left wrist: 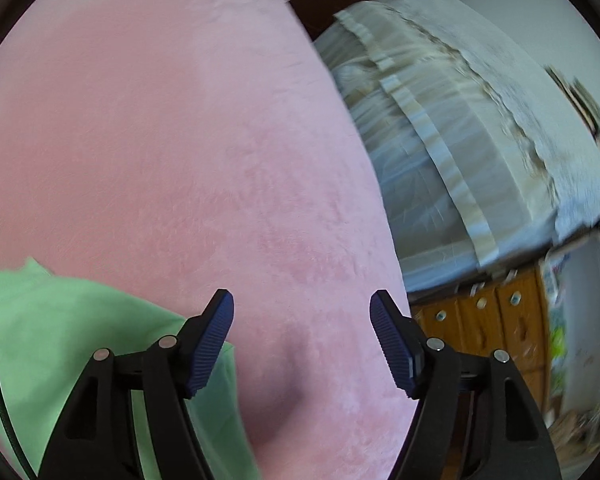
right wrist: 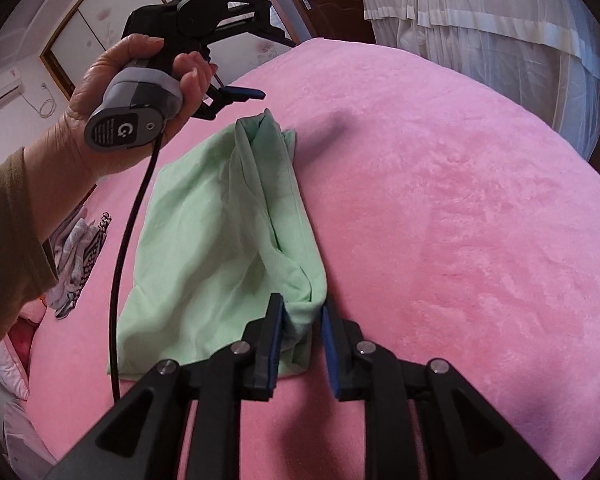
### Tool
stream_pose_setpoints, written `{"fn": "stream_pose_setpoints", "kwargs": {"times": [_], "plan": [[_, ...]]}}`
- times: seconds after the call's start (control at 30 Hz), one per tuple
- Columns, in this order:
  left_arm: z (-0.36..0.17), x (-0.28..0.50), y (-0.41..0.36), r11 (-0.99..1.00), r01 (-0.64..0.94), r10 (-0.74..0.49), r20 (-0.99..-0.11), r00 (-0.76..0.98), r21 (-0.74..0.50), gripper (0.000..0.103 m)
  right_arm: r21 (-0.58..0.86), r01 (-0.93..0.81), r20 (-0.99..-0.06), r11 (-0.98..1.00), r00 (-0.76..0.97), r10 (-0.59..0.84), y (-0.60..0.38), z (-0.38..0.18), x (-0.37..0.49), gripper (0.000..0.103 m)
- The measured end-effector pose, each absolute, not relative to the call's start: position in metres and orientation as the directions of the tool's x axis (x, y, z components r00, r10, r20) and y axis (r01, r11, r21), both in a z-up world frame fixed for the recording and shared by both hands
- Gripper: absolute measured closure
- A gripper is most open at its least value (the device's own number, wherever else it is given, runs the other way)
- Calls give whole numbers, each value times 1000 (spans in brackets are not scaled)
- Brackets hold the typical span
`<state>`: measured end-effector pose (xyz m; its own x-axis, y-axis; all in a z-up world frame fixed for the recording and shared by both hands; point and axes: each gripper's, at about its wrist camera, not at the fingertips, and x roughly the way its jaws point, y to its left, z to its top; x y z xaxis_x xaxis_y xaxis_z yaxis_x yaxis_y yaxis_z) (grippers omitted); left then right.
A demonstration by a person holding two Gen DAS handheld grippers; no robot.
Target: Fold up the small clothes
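**Green garment half-folded on pink bed, left jaws free, right jaws at the near corner**

Right gripper [right wrist: 302, 344] angled down at the near right corner of the light green garment [right wrist: 204, 240]; jaws narrowly apart, a bunched fold of green cloth between the pads, left pad against it, firm pinch impossible to confirm. Left gripper [left wrist: 302, 344] spread wide, nothing between the pads, only pink bed cover [left wrist: 160, 140] below, green cloth under its left finger. Seen from the right wrist, left hand [right wrist: 112, 92] raised above the garment's far end, wrapped round the grey handle, olive sleeve [right wrist: 8, 240] behind, black cable [right wrist: 120, 280] hanging across the cloth. Garment lying flat with its right side rolled into a long ridge. Broad open pink cover to the right; patterned clothes [right wrist: 76, 260] at the bed's left edge; white curtains [right wrist: 480, 20] beyond the far edge.
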<state>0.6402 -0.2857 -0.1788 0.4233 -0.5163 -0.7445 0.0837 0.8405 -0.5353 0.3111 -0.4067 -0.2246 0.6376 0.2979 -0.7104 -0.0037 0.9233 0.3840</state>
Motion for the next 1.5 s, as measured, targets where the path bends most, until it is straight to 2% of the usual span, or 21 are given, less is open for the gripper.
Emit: {"fn": "stream_pose_setpoints", "kwargs": {"times": [0.1, 0.2, 0.33, 0.4, 0.77, 1.03, 1.1, 1.13, 1.17, 1.27, 1.37, 1.5], "plan": [[-152, 625, -283, 883, 176, -466, -763, 448, -435, 33, 336, -8, -711, 942, 653, 259, -410, -212, 305, 84], [-128, 604, -269, 933, 220, -359, -787, 502, -285, 22, 306, -24, -711, 952, 659, 245, -413, -195, 309, 84], [-115, 574, -229, 970, 206, -225, -810, 541, -132, 20, 284, -50, -713, 957, 656, 246, -413, -173, 330, 84], [-117, 563, -205, 979, 179, -181, -822, 540, -98, 20, 278, -62, -718, 959, 649, 250, -411, -166, 347, 84], [-188, 536, -99, 998, 44, -67, -884, 463, -53, 20, 292, -156, -766, 944, 553, 328, -367, -156, 477, 84], [-223, 556, -71, 975, -25, -187, -877, 442, -221, 20, 275, -72, -847, 959, 453, 278, -343, -197, 545, 81], [-228, 562, -70, 970, -40, -196, -874, 446, -238, 20, 283, -45, -849, 958, 452, 272, -347, -205, 551, 82], [-230, 563, -70, 971, -49, -187, -872, 452, -233, 20, 273, -33, -847, 962, 465, 256, -350, -206, 551, 95], [-235, 564, -71, 974, -62, -168, -873, 457, -220, 20, 243, -22, -847, 970, 482, 224, -353, -206, 550, 99], [-251, 571, -75, 983, -91, -102, -888, 449, -159, 20, 219, 15, -859, 976, 476, 186, -363, -216, 549, 99], [-255, 569, -74, 987, -97, -72, -891, 449, -128, 20, 262, 32, -859, 965, 463, 218, -374, -220, 540, 98], [-234, 543, -74, 996, -47, -37, -869, 493, -69, 20, 271, -22, -830, 962, 500, 245, -389, -194, 499, 87]]}}
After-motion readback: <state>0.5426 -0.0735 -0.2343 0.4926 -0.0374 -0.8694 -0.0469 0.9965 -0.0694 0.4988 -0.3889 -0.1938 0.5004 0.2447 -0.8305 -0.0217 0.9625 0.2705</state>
